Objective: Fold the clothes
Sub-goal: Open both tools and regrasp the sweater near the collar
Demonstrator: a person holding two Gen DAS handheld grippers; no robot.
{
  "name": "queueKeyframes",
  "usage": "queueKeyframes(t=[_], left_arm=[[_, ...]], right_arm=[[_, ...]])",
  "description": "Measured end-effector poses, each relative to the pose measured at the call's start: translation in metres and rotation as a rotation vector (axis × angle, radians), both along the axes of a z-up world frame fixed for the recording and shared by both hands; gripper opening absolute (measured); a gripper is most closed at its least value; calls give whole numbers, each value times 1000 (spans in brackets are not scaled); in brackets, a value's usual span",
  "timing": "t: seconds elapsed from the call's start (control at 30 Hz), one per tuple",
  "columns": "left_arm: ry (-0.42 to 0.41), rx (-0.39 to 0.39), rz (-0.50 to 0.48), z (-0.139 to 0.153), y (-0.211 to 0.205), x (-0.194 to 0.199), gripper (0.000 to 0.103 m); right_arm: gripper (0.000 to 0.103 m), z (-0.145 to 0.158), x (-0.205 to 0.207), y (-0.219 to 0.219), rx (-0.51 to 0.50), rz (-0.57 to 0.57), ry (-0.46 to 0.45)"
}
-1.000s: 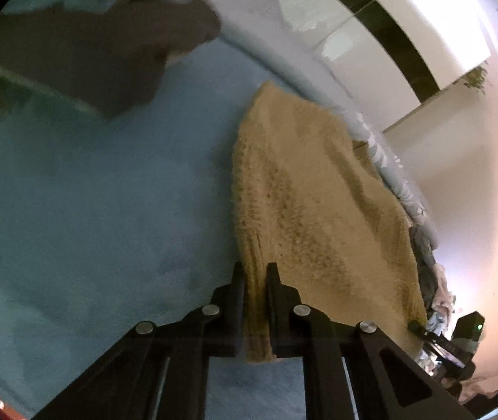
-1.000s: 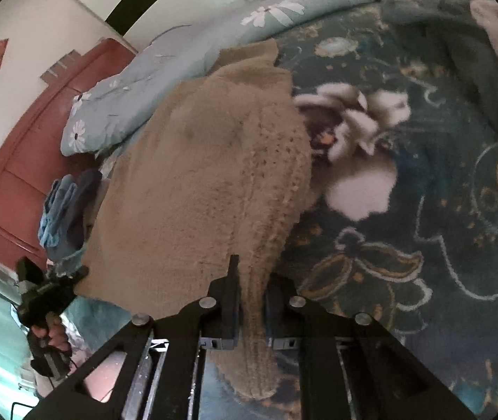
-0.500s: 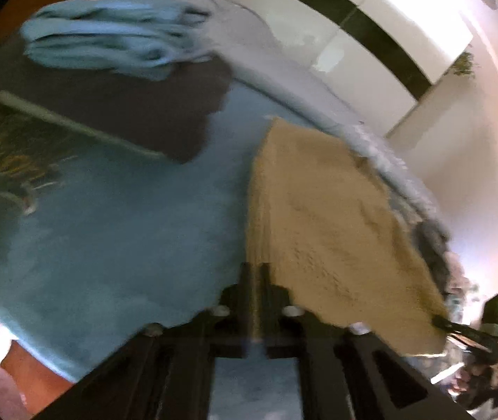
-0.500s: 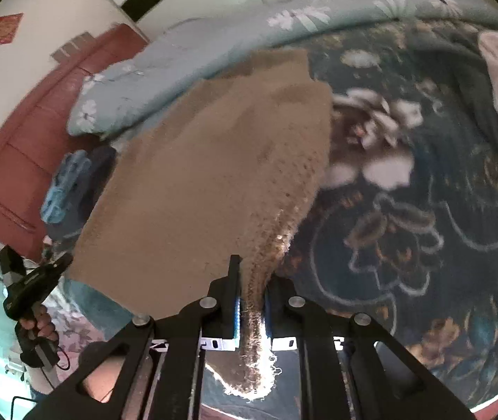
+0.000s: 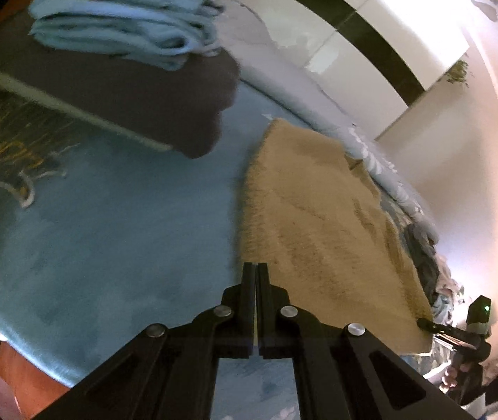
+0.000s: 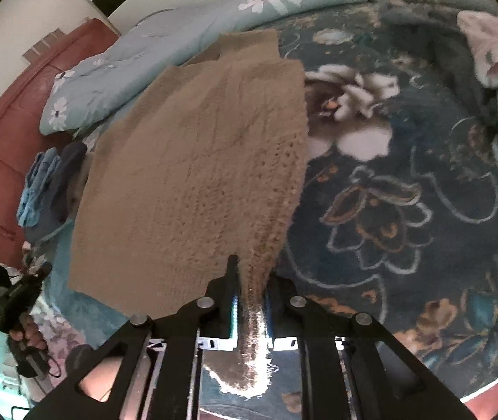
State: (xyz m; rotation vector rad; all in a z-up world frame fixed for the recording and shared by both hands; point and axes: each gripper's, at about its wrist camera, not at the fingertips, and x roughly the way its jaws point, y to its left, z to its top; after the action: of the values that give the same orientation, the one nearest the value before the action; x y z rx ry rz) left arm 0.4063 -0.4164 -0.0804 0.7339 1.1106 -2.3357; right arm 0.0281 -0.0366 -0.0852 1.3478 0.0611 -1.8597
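Note:
A tan knitted sweater is stretched taut and lifted above the bed between both grippers. My left gripper is shut on one corner of it. My right gripper is shut on the other corner, with a loose end of the sweater hanging down between the fingers. In the left wrist view the right gripper shows at the sweater's far corner. In the right wrist view the left gripper shows at lower left, held by a hand.
The bed has a dark teal floral blanket. A folded light blue garment lies on a dark folded one near the red headboard. A floral quilt lies along the wall. Unfolded clothes lie at right.
Both grippers have lifted and pulled apart, so the sweater went from sagging on the bed to being stretched flat in the air. The folded stack has come into the left wrist view.

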Motion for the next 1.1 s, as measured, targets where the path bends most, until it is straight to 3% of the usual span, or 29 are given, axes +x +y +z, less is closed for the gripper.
queueKeyframes(t=[0.13, 0.2, 0.27, 0.33, 0.47, 0.6, 0.8, 1.1], left_arm=[[16, -28, -58, 12, 0, -19, 3], [19, -48, -86, 18, 0, -28, 9], [12, -61, -105, 22, -2, -38, 46], [20, -93, -124, 29, -4, -51, 61], [16, -158, -162, 48, -7, -82, 75], [-5, -183, -221, 59, -16, -122, 77], [-59, -188, -255, 64, -39, -186, 78], [-150, -165, -251, 46, -85, -269, 78]], right_arm=[[25, 12, -1, 6, 6, -4, 38], [33, 20, -5, 11, 8, -22, 64], [37, 29, -11, 18, 0, -56, 86], [42, 32, -21, 13, -11, -72, 94], [45, 34, -43, -6, -28, -89, 98], [45, 34, -63, -27, -42, -96, 103], [45, 26, -88, -78, -53, -17, 112], [45, 28, -134, -136, -81, 64, 152]])
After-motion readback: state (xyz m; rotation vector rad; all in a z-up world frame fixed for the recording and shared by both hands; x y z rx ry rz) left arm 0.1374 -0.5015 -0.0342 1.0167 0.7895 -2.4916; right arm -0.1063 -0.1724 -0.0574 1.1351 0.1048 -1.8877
